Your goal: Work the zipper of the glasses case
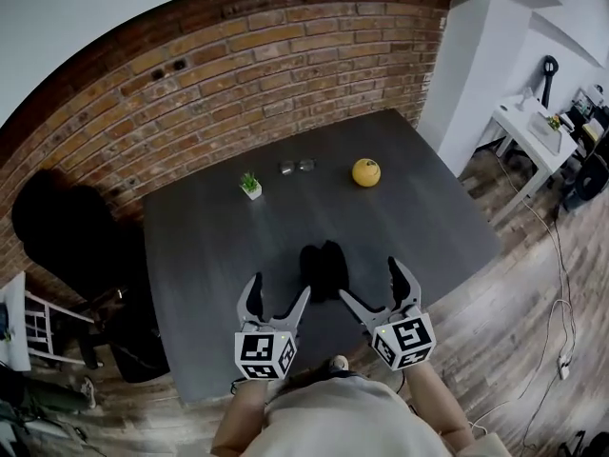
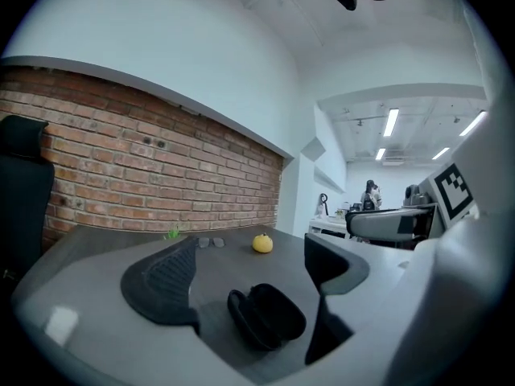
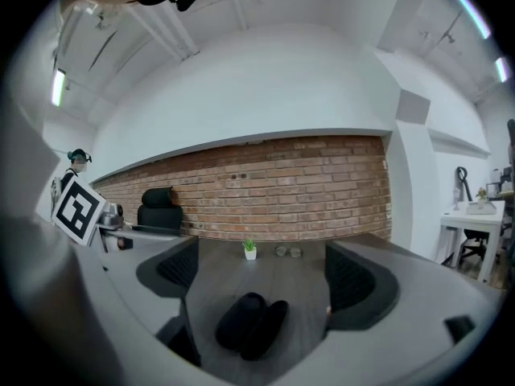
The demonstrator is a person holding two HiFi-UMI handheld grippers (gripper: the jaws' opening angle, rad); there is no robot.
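A black glasses case [image 1: 323, 267] lies on the dark table [image 1: 438, 208] with its two halves folded apart, seen in the left gripper view [image 2: 265, 316] and in the right gripper view [image 3: 251, 324] too. My left gripper [image 1: 278, 293] hovers just to its near left, jaws wide apart and empty. On the near right, my right gripper [image 1: 373, 282] is also open with nothing held. Neither one touches the case. In each gripper view the case sits ahead between the fingers [image 2: 161, 284] [image 3: 358, 284].
Folded glasses [image 1: 296, 167], a yellow round fruit [image 1: 366, 172] and a small potted plant [image 1: 251, 186] stand towards the table's far side by the brick wall. A black chair [image 1: 57, 227] is at the left. A white desk [image 1: 528, 131] stands at the right.
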